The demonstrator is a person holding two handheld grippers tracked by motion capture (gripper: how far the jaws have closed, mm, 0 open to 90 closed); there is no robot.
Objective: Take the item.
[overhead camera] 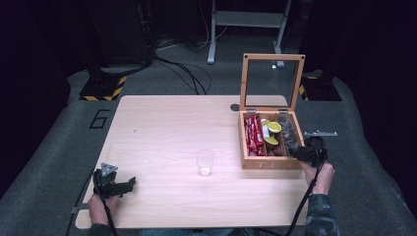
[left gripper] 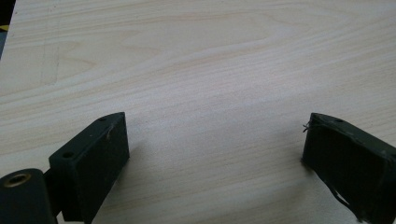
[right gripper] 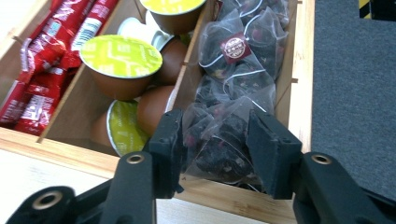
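Two grippers are at work, but only one is busy. The right gripper has reached into the open wooden tea box at the right side of the table, and its jaws stand to either side of a mesh pyramid tea bag at the near end of the rightmost compartment. From the right gripper view the pads seem to be pressing into the bag's sides, so I'd call it clamped on the bag, though the mesh is soft and the hold looks light. More tea bags are heaped behind it, with green-lidded capsules in the middle compartment and red sachets in the left one. The step in hand, I'd judge, is picking out one tea bag. A clear plastic cup stands upright and apart from the box near the middle of the table, and it looks the likely place for the bag. The next move calls for a straight lift that clears the box's front wall without dragging a neighbouring bag along, then a carry leftward over the cup. The left gripper rests at the near left of the table, jaws wide apart over bare wood, holding nothing.
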